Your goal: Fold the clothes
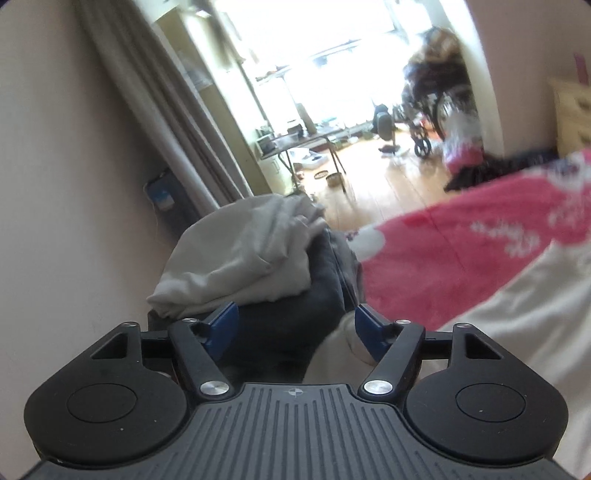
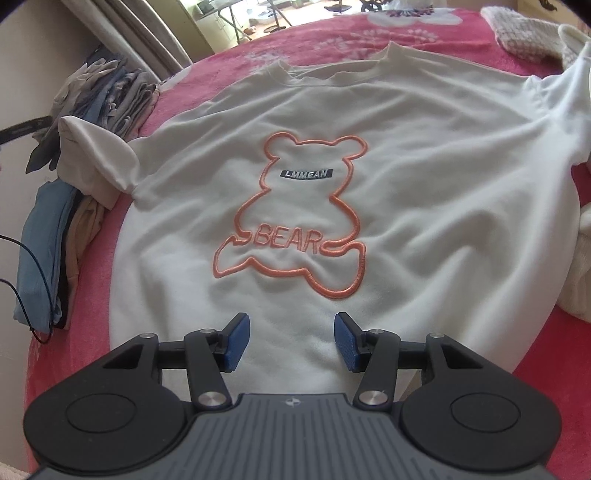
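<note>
Sweatshirt: a white sweatshirt [image 2: 406,177] lay flat, front up, on the pink blanket [image 2: 332,33] – collar at the far side, hem nearest the right camera.
Print: an orange bear outline [image 2: 295,221] with "BEAR" sat mid-chest.
Sleeve: the left sleeve [image 2: 94,155] was bunched near the stacked clothes [image 2: 48,236] at the bed's left edge.
Right gripper [image 2: 291,341]: jaws spread over the hem, nothing pinched.
Left gripper [image 1: 295,326]: jaws spread and empty, facing a pale folded garment [image 1: 240,258] on a dark one – with the room beyond.
</note>
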